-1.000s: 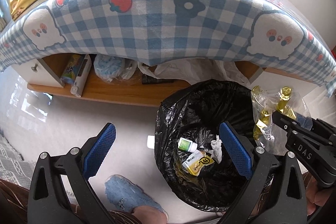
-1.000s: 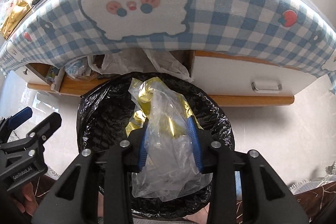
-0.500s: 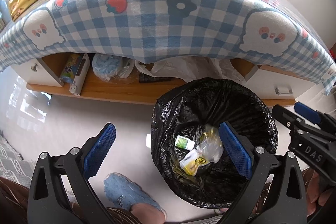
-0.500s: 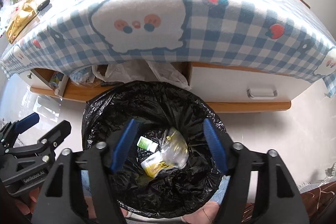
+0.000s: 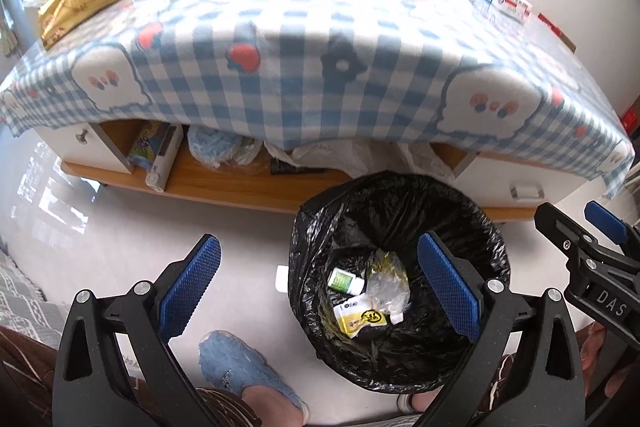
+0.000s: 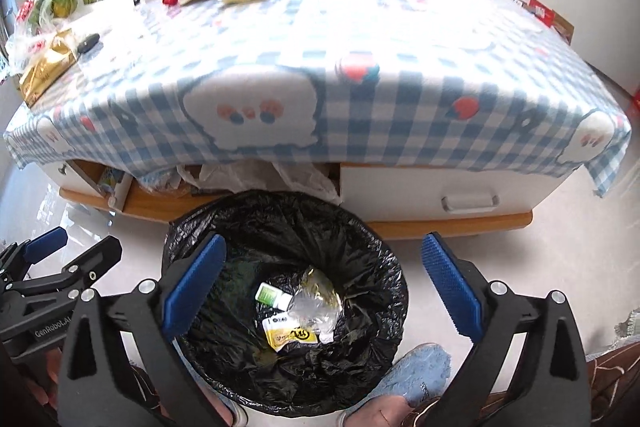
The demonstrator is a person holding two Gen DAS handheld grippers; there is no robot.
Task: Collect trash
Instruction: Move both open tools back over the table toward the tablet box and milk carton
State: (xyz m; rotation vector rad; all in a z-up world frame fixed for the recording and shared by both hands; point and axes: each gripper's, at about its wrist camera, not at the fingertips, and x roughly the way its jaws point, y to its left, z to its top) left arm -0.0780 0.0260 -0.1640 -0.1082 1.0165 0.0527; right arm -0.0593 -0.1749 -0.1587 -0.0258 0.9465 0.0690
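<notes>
Left wrist view: hovering left tongs [image 5: 320, 291] wide and empty beside the bin [image 5: 400, 211]; clear wrapper [image 5: 388, 287] lying inside it.

Right wrist view: opening right tongs [image 6: 320, 283] above the bin, nothing between. Drop apparently done; next, seeking trash on the table [image 6: 360, 39] beyond the bin.

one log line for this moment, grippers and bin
left gripper: open, empty | right gripper: jaws opening, nothing between | clear wrapper: in black bin bag | next: more trash
</notes>
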